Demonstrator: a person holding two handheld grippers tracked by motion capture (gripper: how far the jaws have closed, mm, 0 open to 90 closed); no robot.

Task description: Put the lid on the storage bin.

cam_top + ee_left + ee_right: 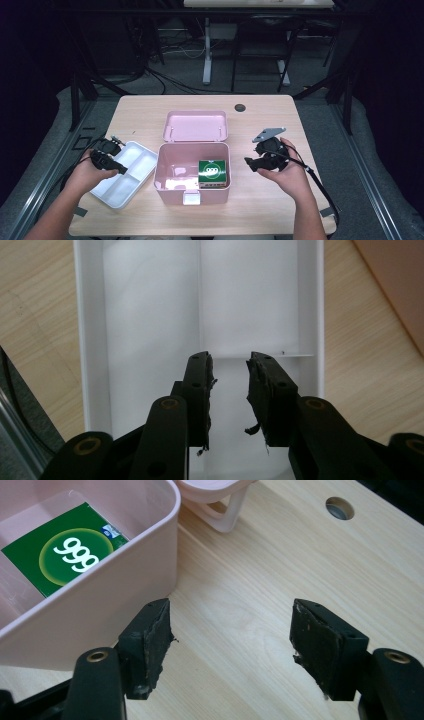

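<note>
Box at the centre of the surface (260, 210), tray to its left.
The carton (213, 173) lies in the box (165, 175); the lid (196, 126) lies behind it; the tray (131, 170) touches its left wall.

tray (125, 172): plain white, no markings
box (192, 187): pale pink, with white latch at front
lid (196, 126): same pale pink
packet (214, 171): dark green, light-green disc, white "999"
table (260, 200): light wood grain, one dark round hole
left gripper (230, 390): black jaws
right gripper (230, 645): black jaws
</note>
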